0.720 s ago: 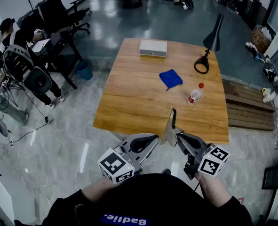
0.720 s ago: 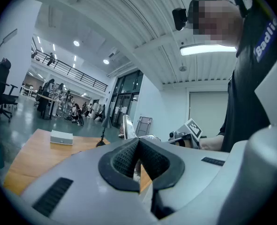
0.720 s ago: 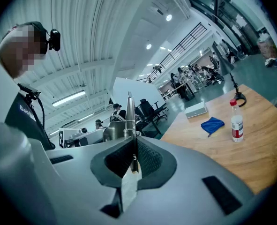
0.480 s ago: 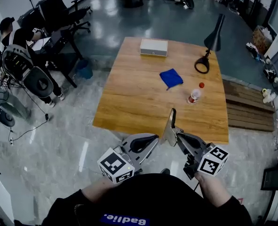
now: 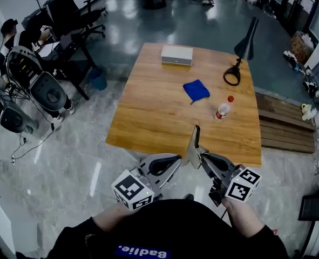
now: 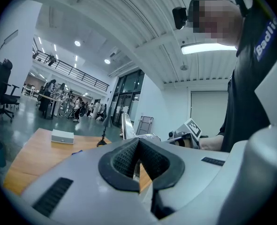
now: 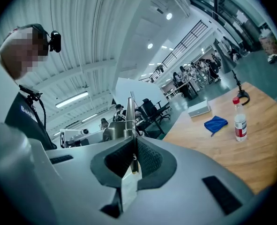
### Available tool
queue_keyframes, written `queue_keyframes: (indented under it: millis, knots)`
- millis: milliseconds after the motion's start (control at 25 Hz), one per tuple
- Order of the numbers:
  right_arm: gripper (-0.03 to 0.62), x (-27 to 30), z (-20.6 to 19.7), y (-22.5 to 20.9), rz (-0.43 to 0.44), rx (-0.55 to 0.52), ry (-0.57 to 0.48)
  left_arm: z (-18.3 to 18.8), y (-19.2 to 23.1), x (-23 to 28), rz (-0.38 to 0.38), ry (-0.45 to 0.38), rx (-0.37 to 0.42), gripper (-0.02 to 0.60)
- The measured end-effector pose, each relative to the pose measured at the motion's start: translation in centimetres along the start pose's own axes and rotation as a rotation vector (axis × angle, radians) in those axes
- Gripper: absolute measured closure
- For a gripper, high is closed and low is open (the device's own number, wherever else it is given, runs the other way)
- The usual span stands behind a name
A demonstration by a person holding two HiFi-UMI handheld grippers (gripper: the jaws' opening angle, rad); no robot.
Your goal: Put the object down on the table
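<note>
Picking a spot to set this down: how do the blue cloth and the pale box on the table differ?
The blue cloth is crumpled with an irregular outline; the pale box is a rigid, straight-edged rectangle. The cloth lies near the middle of the wooden table, the box by its far edge. Both rest flat, apart from each other.

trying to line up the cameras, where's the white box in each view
Head view: white box, upper middle.
Left gripper view: white box, low left.
Right gripper view: white box, right of centre.
Shared landmark: black desk lamp, standing right of the box in all three.
</note>
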State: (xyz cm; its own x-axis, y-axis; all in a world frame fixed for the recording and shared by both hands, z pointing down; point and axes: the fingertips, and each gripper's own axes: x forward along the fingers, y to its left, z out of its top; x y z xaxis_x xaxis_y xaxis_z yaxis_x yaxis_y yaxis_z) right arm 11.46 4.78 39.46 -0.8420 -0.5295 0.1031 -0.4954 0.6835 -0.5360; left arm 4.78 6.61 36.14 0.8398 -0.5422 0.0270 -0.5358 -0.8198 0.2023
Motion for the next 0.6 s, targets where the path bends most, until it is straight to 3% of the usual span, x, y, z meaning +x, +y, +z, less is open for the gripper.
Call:
queue_keyframes:
  millis: [600]
  knots:
    - [0.585,-1.3,0.3,-3.2,0.082,0.022,0.023,-0.3,-1.3,2.9,0.089,0.019,0.028,0.578]
